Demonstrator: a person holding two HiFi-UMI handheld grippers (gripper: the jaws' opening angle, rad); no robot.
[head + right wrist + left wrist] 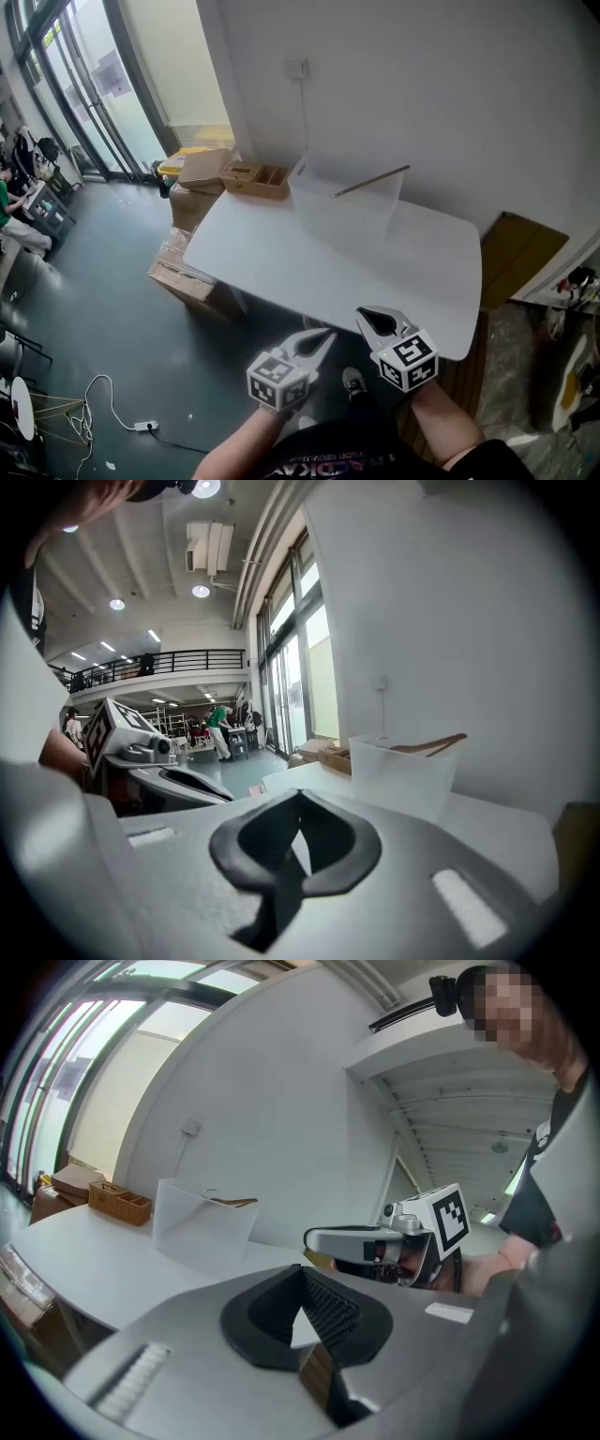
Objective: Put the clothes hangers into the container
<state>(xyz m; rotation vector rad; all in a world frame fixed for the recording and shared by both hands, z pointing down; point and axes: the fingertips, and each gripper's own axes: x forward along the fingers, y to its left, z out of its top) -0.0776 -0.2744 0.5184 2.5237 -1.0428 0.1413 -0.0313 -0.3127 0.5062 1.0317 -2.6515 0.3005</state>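
Observation:
A translucent plastic container (342,211) stands at the far side of the white table (281,262), near the wall. A wooden clothes hanger (370,181) lies in it, with one end sticking out over the rim. The container (202,1222) and hanger (230,1201) also show in the left gripper view, and the container (403,775) and hanger (431,746) in the right gripper view. My left gripper (326,336) (304,1283) hangs below the table's near edge, shut and empty. Beside it, my right gripper (364,315) (300,801) is shut on nothing, at the table's near edge.
A wooden divided box (255,178) sits at the table's back left corner. Cardboard boxes (202,173) stand on the floor behind and under the table's left side (183,272). Flat cardboard (520,248) leans at the right. A white cable (103,403) lies on the floor.

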